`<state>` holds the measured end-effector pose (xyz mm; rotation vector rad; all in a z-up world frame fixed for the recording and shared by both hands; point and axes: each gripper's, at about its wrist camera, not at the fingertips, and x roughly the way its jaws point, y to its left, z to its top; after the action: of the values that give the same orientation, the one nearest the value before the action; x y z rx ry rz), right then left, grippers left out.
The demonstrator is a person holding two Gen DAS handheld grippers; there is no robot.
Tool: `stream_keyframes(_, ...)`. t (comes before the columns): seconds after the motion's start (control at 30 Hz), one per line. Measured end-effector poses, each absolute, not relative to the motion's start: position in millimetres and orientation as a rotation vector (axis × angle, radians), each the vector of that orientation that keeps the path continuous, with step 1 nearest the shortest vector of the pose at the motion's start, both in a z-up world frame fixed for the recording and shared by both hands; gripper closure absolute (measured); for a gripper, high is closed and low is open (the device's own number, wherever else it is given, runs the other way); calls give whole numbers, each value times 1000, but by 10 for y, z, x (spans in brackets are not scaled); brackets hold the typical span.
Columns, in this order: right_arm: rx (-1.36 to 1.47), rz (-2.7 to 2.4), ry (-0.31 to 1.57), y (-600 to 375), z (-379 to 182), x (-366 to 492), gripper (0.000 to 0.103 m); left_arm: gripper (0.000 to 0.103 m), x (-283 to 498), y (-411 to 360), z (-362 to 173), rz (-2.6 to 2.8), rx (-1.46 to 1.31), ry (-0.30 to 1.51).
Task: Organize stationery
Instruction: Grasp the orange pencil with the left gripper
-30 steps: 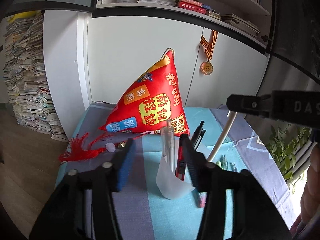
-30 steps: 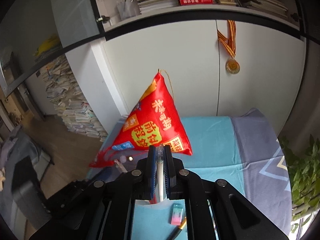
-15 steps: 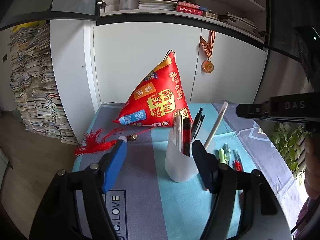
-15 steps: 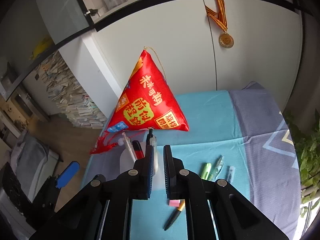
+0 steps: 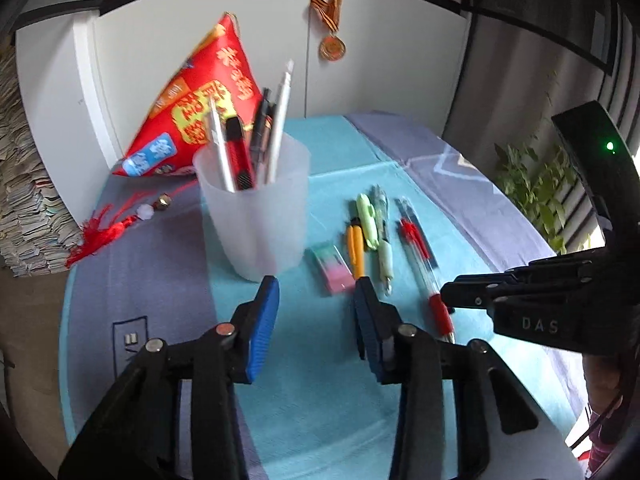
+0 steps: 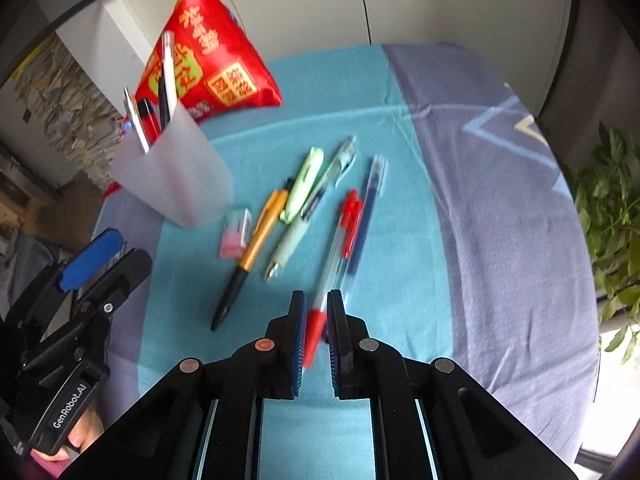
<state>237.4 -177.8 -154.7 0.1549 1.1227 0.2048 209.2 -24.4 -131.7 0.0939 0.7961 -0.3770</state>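
A translucent cup (image 5: 256,216) (image 6: 176,184) stands on the tablecloth with several pens in it, a white pen (image 5: 280,112) among them. To its right lie a pink-green eraser (image 5: 330,266), an orange-black pen (image 5: 356,248), a green highlighter (image 6: 304,184), a mint pen (image 6: 292,240), a red pen (image 6: 340,232) and a clear blue pen (image 6: 368,204). My left gripper (image 5: 316,308) hovers just short of the cup, jaws closing with nothing between them. My right gripper (image 6: 317,312) is shut low over the red pen's grip, holding nothing.
A red pyramid cushion (image 5: 192,104) with a tassel (image 5: 100,232) sits behind the cup against white cabinet doors (image 5: 380,40). A potted plant (image 6: 608,200) stands off the table's right edge. Stacked books (image 5: 24,184) rise at the left.
The white pen left the right gripper and now stands in the cup. Both grippers sank toward the table; the right one moved over the loose pens, and the left one's jaws narrowed.
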Motion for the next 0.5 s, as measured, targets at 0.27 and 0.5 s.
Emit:
stream_keyframes(0.27,150,227,1138,-1712,-1643,2218,94,67,2126,-491,-1591,-408,165,878)
stream_keyframes(0.5,106,199,1128,-1615,-1668,2213,94,94,2226,-520,-1714,-425,139,932)
